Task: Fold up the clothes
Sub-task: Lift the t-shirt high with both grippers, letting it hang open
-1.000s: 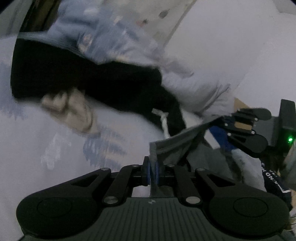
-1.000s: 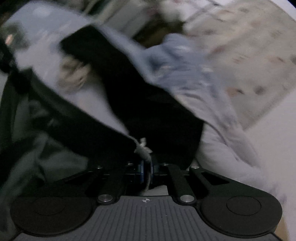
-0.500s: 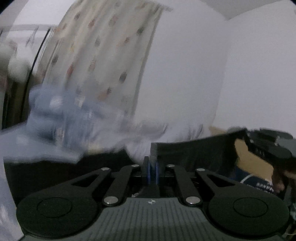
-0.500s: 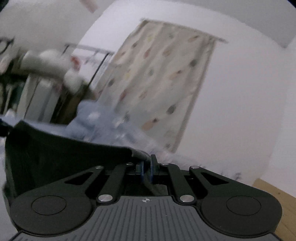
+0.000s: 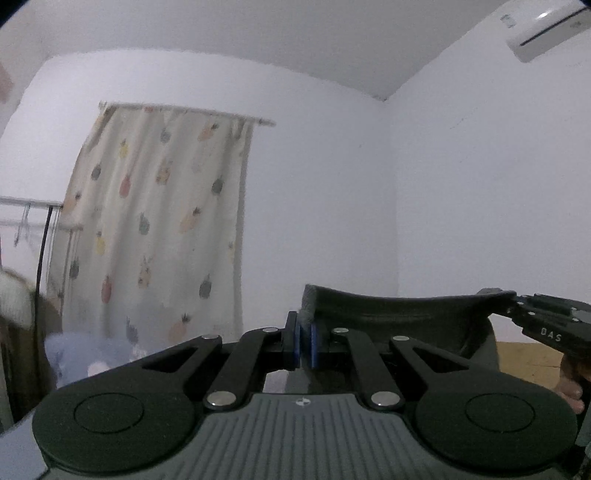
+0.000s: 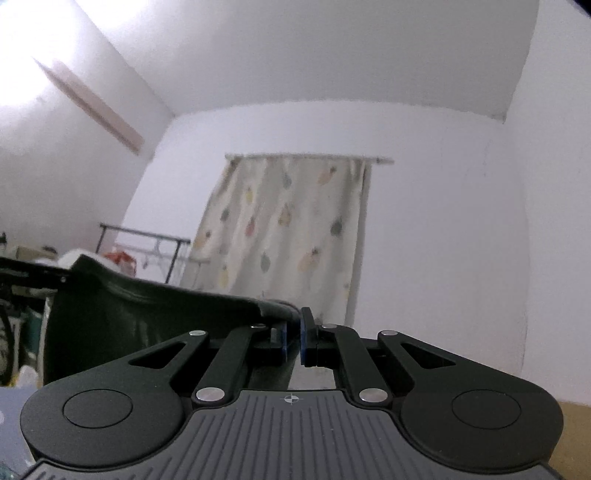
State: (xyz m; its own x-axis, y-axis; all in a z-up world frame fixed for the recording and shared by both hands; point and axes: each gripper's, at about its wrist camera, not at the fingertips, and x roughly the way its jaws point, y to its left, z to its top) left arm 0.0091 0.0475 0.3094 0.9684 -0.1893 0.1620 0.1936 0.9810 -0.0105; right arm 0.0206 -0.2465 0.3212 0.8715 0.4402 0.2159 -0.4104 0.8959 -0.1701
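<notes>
Dark garment [image 5: 399, 314] hangs stretched across the lower right of the left wrist view, one corner pinched tight in the closed left tongs [image 5: 303, 343], the other end reaching the right tongs [image 5: 517, 301] at the right edge. Behind stands a patterned curtain [image 5: 155, 229]. In the right wrist view the garment [image 6: 155, 314] spans the lower left, its edge clamped in the shut right tongs [image 6: 293, 341], with a clothes rack [image 6: 147, 240] at centre left.

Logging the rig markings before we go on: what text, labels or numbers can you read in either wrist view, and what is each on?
"DAS", white letters on the right gripper, seen at the right edge of the left wrist view.
A small mark on the air conditioner is too small to read.
The patterned curtain carries no words, and neither does the dark garment.
</notes>
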